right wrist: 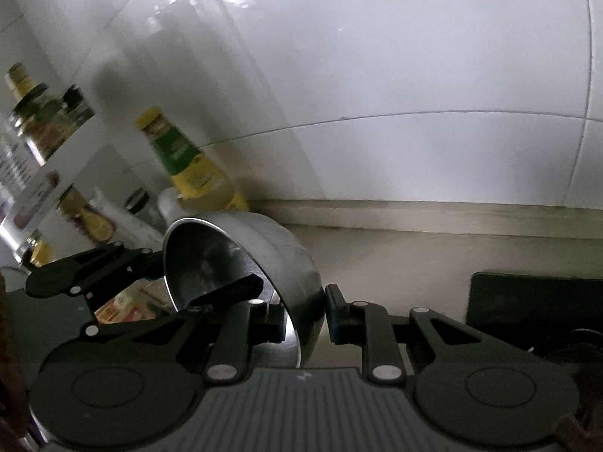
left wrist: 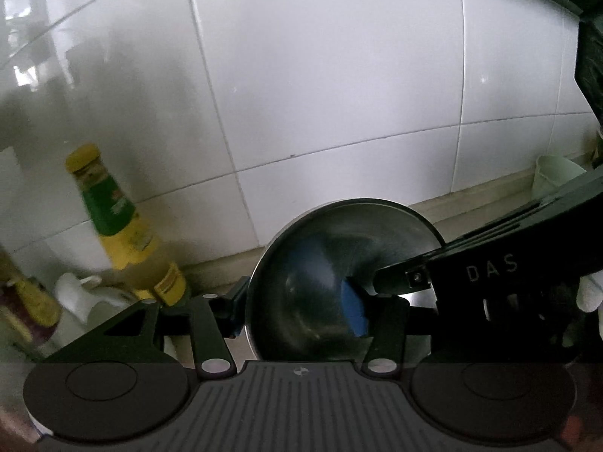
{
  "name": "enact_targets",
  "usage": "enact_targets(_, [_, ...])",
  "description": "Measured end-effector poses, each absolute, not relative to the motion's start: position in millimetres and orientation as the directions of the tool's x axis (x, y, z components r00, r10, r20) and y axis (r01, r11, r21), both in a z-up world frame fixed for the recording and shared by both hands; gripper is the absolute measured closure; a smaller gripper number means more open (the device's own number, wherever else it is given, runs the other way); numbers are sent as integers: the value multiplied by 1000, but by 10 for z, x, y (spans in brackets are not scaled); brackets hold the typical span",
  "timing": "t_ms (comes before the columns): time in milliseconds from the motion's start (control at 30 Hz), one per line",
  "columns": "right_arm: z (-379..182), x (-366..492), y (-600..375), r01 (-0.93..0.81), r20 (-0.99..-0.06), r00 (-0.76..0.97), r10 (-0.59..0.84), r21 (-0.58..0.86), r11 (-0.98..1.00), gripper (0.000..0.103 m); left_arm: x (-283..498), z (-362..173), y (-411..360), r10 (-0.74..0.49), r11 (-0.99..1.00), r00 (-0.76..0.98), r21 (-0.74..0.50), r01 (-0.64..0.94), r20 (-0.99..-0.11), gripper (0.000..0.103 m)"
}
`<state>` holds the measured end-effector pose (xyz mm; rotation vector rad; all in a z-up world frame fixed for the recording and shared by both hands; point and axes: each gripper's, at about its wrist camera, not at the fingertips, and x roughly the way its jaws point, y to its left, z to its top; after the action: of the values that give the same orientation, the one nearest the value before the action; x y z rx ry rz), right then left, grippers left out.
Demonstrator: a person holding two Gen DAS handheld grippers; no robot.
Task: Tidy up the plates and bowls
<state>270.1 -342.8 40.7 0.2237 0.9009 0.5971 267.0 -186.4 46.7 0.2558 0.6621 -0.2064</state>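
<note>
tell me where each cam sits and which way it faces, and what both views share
Left wrist: sits on the left gripper, looking forward at the white tiled wall; its own jaws straddle the steel bowl, and the right gripper reaches in from the right.
Right wrist: sits on the right gripper, facing the same wall above the counter; its jaws straddle the bowl's rim, the left gripper enters from the left.
Shared: the bowl, the yellow-capped bottle, the wall, each other's gripper.

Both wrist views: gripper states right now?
Left gripper: open, straddling the rim of the round stainless steel bowl.
Right gripper: shut on that bowl's rim.
</note>
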Motion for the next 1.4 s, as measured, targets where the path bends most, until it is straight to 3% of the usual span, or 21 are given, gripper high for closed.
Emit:
enact_targets(600, [294,2236,-2942,-466,-722,373,583,397,791,83,2059,260,-1597,-90,963,749,134,233,-657,38])
enact_targets(1400, [-73,2427,-2720,-458,-797,321,512,342,820,82,2389,-163,-1529,-58,974,684,108,198,-727,43])
